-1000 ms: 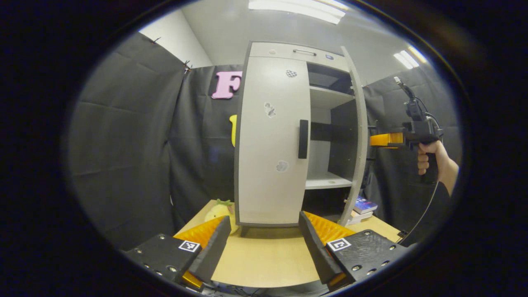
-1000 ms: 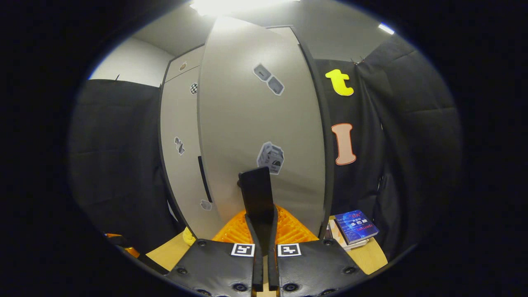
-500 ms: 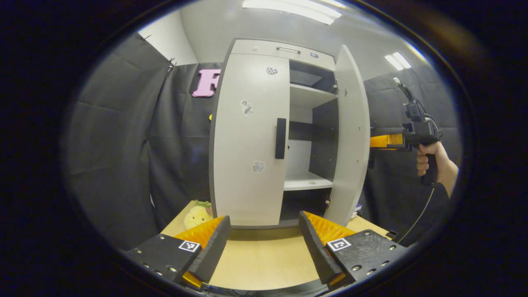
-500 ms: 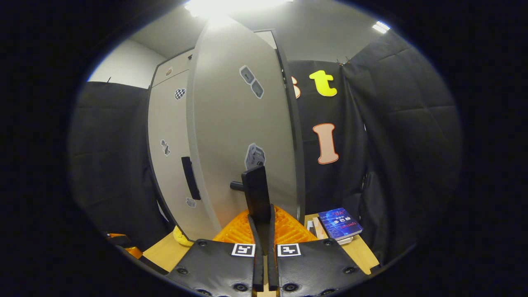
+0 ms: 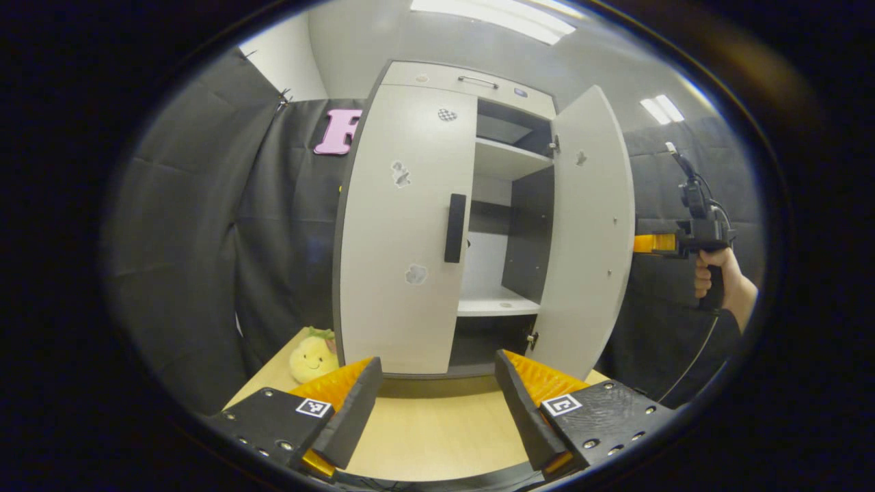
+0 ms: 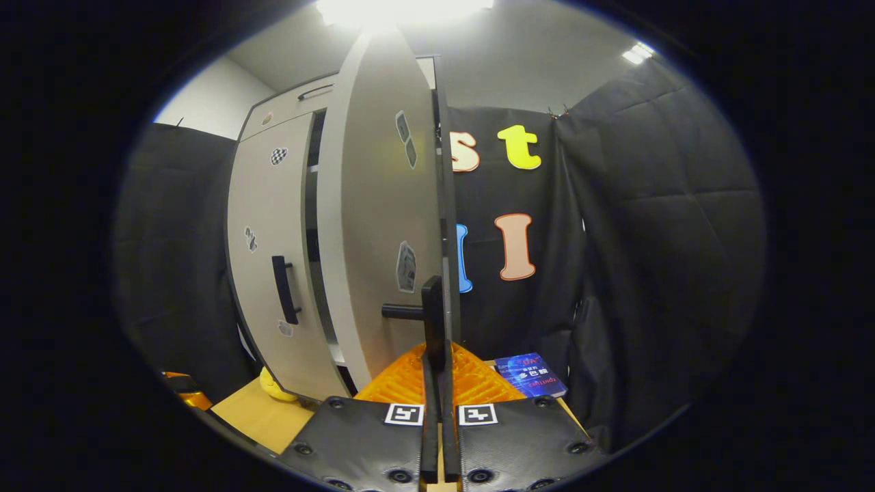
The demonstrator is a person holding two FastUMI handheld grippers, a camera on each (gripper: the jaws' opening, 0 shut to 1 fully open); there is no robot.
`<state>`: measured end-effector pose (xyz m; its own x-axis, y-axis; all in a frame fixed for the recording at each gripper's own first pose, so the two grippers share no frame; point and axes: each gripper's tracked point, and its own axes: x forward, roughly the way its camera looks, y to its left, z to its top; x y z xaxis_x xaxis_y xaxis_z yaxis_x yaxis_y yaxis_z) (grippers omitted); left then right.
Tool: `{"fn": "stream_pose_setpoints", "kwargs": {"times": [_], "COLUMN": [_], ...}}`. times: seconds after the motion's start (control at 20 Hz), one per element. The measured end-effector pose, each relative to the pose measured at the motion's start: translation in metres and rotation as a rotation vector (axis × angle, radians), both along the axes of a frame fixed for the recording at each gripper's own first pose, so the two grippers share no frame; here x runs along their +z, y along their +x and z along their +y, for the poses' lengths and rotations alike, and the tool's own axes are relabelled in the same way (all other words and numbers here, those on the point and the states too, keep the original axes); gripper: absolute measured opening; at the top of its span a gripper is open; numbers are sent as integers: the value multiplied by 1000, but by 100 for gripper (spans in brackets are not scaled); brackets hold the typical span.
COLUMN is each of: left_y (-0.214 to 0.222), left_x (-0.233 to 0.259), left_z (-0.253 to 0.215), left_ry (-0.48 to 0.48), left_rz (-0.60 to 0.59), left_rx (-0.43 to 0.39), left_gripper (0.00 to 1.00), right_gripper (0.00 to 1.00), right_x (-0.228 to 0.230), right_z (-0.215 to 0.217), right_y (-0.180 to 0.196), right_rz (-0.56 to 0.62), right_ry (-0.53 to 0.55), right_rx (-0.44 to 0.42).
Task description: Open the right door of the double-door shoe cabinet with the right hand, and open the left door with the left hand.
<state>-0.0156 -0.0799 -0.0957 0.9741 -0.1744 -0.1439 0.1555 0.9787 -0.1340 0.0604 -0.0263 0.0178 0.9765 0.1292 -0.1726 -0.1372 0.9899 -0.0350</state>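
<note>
Left gripper view: the shoe cabinet stands on a wooden table in front of the black cloth wall. Its left door is closed, with a dark vertical handle near its inner edge. The right door stands swung wide open, exposing white shelves and a dark interior. The left gripper hovers low over the table in front of the cabinet, its fingers spread wide apart and holding nothing. A yellow plush toy sits on the table just beside the left door's lower corner. At far right, a hand holds the right gripper, which reaches behind the open door's edge.

Right gripper view: the right gripper is clenched on the right door's handle, both fingers pressed against the dark bar. The right door is seen nearly edge-on. Beyond it, the left door is shut flat, its handle untouched. A blue book lies on the table to the right of the open door, near the wall.
</note>
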Motion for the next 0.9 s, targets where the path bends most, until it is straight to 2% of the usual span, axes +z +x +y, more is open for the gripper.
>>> {"fn": "stream_pose_setpoints", "kwargs": {"times": [0.15,0.2,0.4,0.75,0.8,0.9], "left_y": [1,1,1,2,2,7], "left_x": [-2,-1,-2,0,-2,-5], "left_z": [-1,-1,-2,1,1,4], "left_ry": [8,5,-5,-3,-3,-6], "left_rz": [1,1,1,6,10,15], "left_rx": [-8,-10,-17,-10,-8,-6], "left_gripper": [95,95,95,95,95,95], "right_gripper": [0,4,4,4,0,4], "right_x": [5,6,7,8,9,10], "right_z": [-22,-31,-30,-32,-32,-39], "right_y": [3,4,4,-9,-13,-19], "right_rz": [-10,-13,-7,-16,-17,-19], "right_ry": [2,2,64,18,19,6], "right_rx": [-42,-63,-43,-54,-50,-66]}}
